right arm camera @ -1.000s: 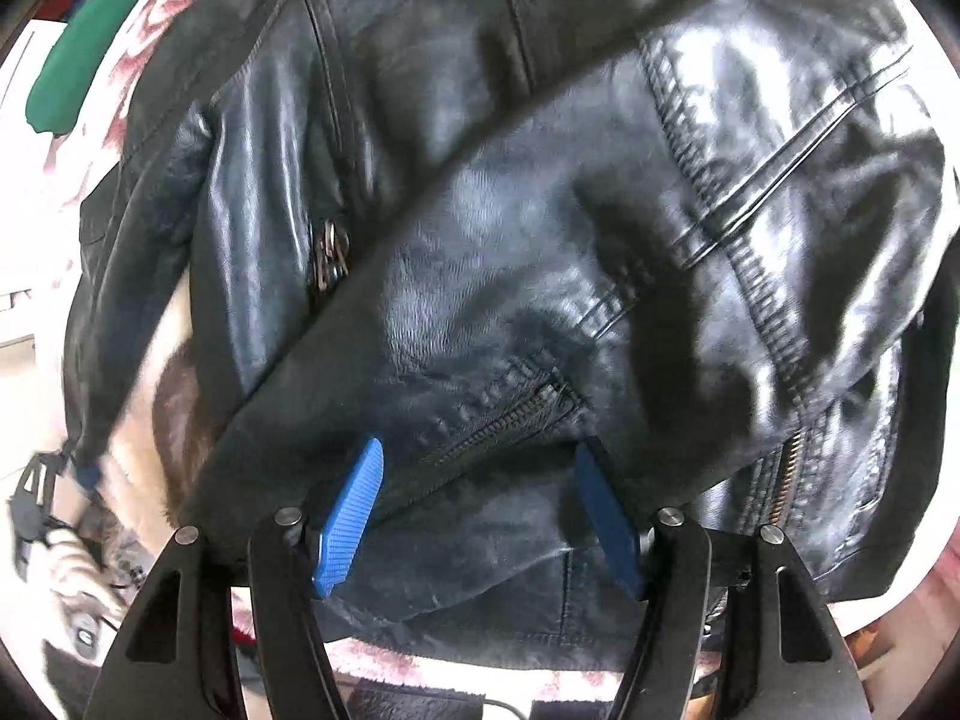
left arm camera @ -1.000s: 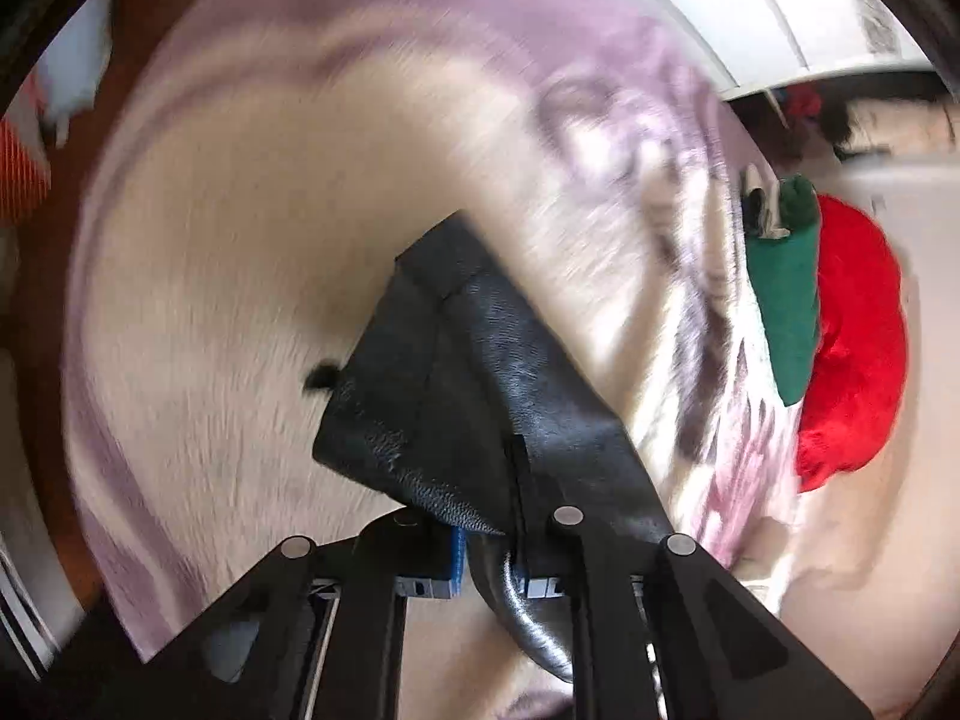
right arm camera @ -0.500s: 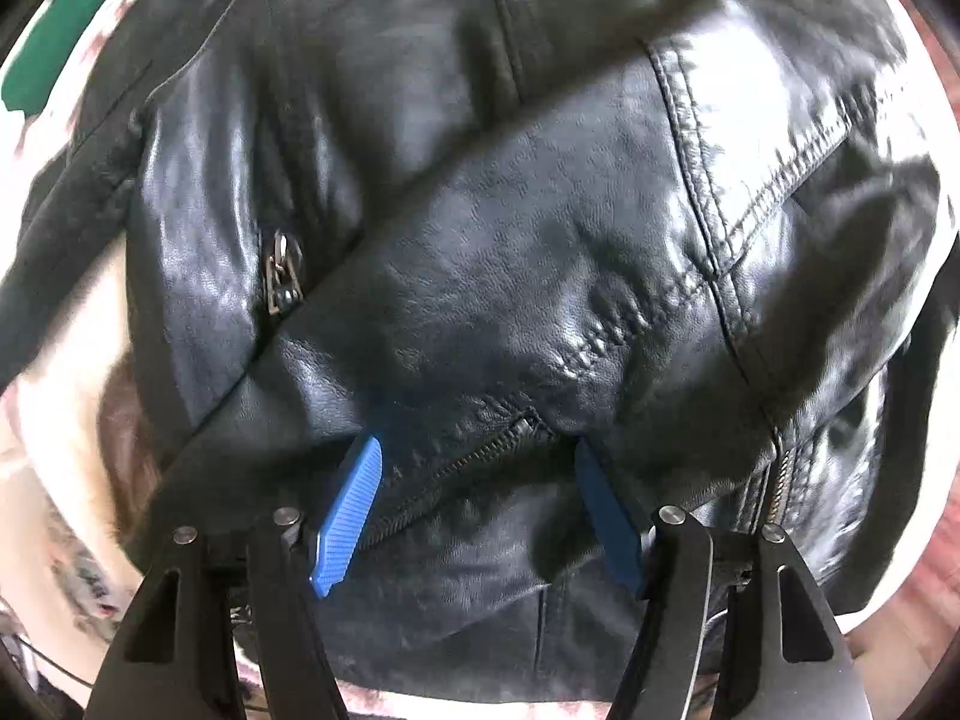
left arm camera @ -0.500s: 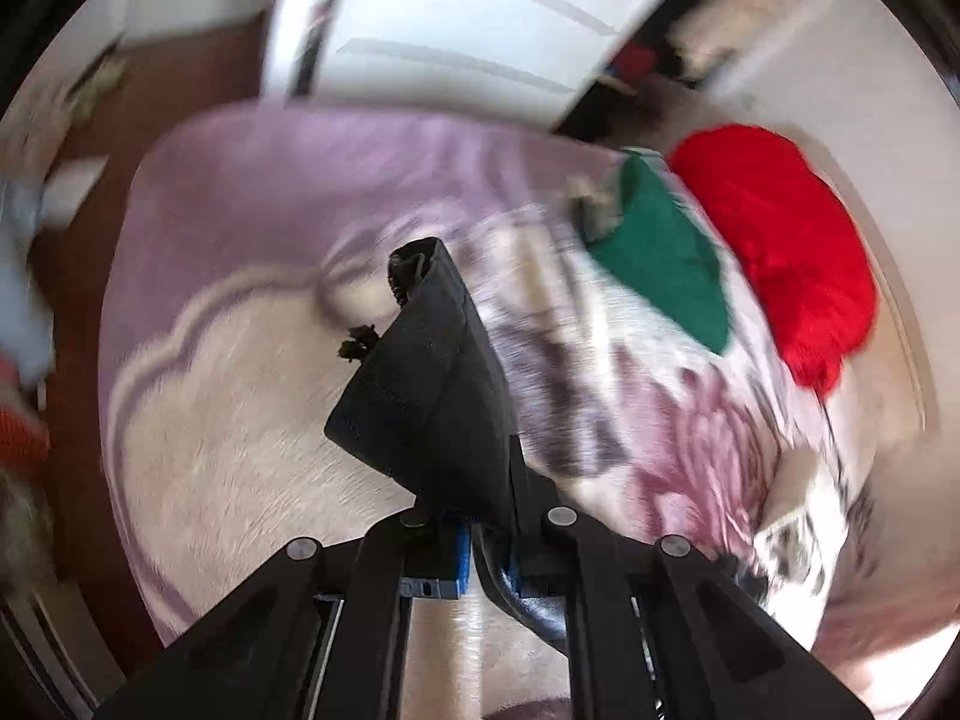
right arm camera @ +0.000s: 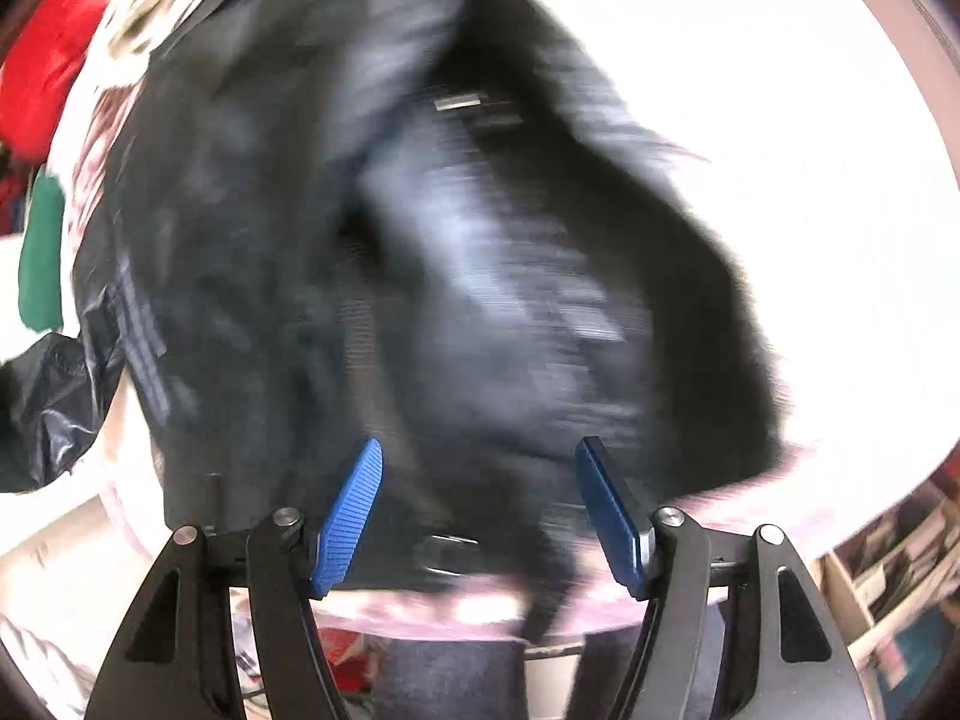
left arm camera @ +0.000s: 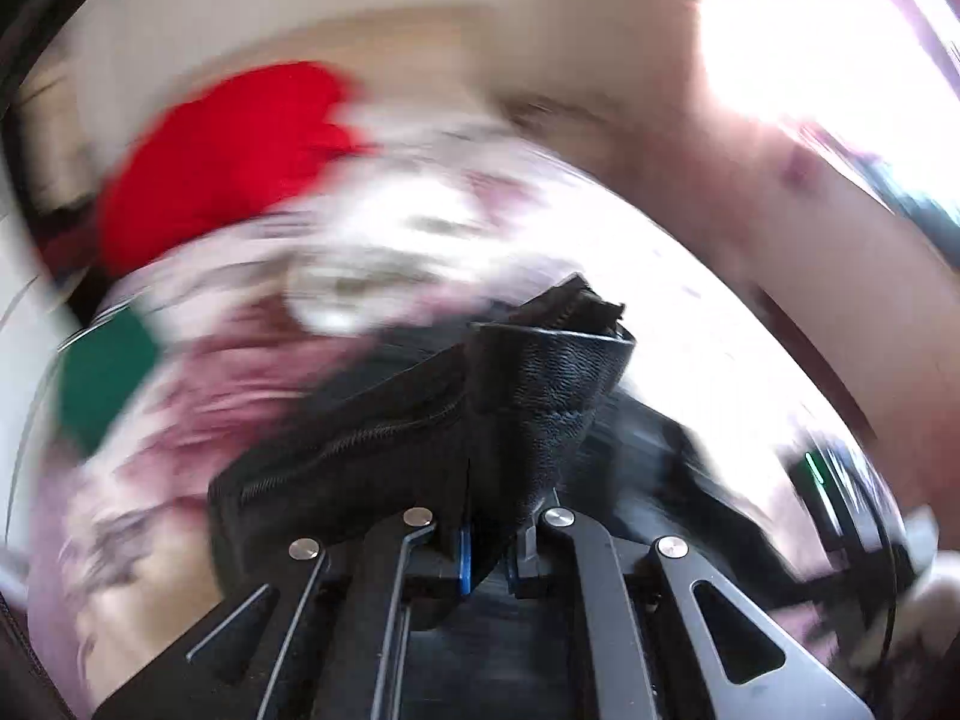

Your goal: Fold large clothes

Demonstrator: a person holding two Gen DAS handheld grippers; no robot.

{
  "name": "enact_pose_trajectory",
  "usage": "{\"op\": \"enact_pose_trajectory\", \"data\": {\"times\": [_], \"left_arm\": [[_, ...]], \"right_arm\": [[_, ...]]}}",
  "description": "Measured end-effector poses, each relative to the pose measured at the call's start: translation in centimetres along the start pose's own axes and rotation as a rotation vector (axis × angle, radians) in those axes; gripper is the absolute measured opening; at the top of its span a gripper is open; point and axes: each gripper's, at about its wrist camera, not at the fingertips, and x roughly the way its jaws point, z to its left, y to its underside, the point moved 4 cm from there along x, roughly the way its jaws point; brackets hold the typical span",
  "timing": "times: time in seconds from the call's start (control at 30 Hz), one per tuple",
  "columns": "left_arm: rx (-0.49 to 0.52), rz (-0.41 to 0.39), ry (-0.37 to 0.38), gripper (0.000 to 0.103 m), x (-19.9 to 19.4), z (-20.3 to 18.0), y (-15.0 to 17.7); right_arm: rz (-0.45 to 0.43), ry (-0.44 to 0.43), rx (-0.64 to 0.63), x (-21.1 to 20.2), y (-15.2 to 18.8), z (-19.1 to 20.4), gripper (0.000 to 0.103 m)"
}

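A black leather jacket (right arm camera: 420, 252) lies on a pale floral blanket (right arm camera: 810, 120); the view is blurred by motion. My right gripper (right arm camera: 480, 504) is open, its blue pads (right arm camera: 351, 504) spread just above the jacket's near part, holding nothing. My left gripper (left arm camera: 486, 546) is shut on a zippered edge of the jacket (left arm camera: 480, 414) and holds that fold lifted above the blanket (left arm camera: 390, 240).
A red garment (left arm camera: 228, 162) and a green garment (left arm camera: 102, 384) lie on the blanket's far left; both also show in the right wrist view, red (right arm camera: 48, 60) and green (right arm camera: 39, 258). Shelves (right arm camera: 888, 564) stand at lower right. A bright window (left arm camera: 840, 30) is at upper right.
My left gripper has swung round with the jacket edge, so the red and green garments moved from right to left in its view. The jacket under my right gripper has shifted and blurred.
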Motion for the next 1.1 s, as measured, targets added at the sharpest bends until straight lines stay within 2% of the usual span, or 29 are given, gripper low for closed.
{"op": "enact_pose_trajectory", "data": {"times": [0.07,0.1,0.13,0.2,0.27,0.37,0.43,0.47,0.53,0.6,0.63,0.73,0.8,0.83,0.87,0.9,0.93,1.0,1.03,1.07,1.1], "left_arm": [[0.115,0.068,0.091,0.004,2.6,-6.8,2.0],[0.156,0.097,0.113,0.004,3.4,-9.0,3.1],[0.201,0.128,0.134,0.004,4.4,-11.2,4.6],[0.278,0.185,0.158,0.004,6.0,-14.3,7.3],[0.334,0.264,0.147,0.005,7.7,-16.0,10.3],[0.372,0.352,0.12,0.007,9.5,-16.5,12.8],[0.372,0.391,0.111,0.01,9.7,-16.1,13.1],[0.364,0.4,0.106,0.012,9.4,-16.0,13.0],[0.326,0.43,0.116,0.031,8.3,-15.1,12.6],[0.274,0.442,0.132,0.082,7.4,-14.1,12.3],[0.239,0.45,0.136,0.089,7.1,-13.4,12.2],[0.114,0.463,0.11,0.09,5.3,-10.3,12.4],[-0.004,0.48,0.066,0.09,4.4,-7.1,12.7],[-0.064,0.485,0.029,0.09,4.2,-5.3,12.9],[-0.149,0.492,-0.019,0.09,3.8,-2.6,13.2],[-0.2,0.497,-0.053,0.09,3.7,-0.9,13.4],[-0.27,0.503,-0.104,0.09,3.6,1.8,13.7],[-0.385,0.508,-0.179,0.09,3.7,6.3,14.2],[-0.444,0.506,-0.218,0.09,3.8,8.7,14.4],[-0.519,0.495,-0.258,0.09,4.0,11.6,14.5],[-0.564,0.482,-0.282,0.09,4.1,13.4,14.4]], "right_arm": [[-0.012,0.018,0.039,-1.2,0.2,-3.5,0.069],[-0.016,0.023,0.065,-2.1,-0.1,-6.3,0.069],[-0.017,0.024,0.081,-1.9,1.2,-6.9,0.069],[-0.012,0.037,0.114,-2.2,2.2,-11.3,0.069],[-0.008,0.041,0.133,-3.1,0.9,-14.1,0.069],[-0.004,0.043,0.138,-4.1,2.8,-18.4,0.069],[-0.009,0.036,0.126,-5.0,3.7,-20.3,0.069],[-0.014,0.029,0.116,-4.7,3.7,-19.8,0.069],[-0.037,0.003,0.076,-6.0,5.0,-20.1,0.069],[-0.068,-0.029,0.025,-7.5,6.0,-20.2,0.069],[-0.079,-0.042,0.001,-7.9,6.8,-19.4,0.069],[-0.098,-0.113,-0.105,-8.8,7.8,-17.5,0.069],[-0.073,-0.159,-0.207,-10.3,5.5,-17.1,0.07],[-0.058,-0.158,-0.257,-10.5,3.8,-16.2,0.071],[-0.05,-0.146,-0.306,-11.2,-0.7,-16.8,0.071],[-0.039,-0.121,-0.389,-10.5,-0.2,-15.6,0.071],[-0.015,-0.113,-0.437,-9.5,-1.9,-14.7,0.071],[0.075,-0.08,-0.543,-6.9,-1.8,-12.8,0.07],[0.096,-0.071,-0.59,-6.6,-3.5,-12.0,0.059],[0.071,-0.01,-0.649,-6.4,-2.1,-12.7,0.043],[0.04,0.044,-0.654,-6.5,-1.4,-14.0,0.014]]}}
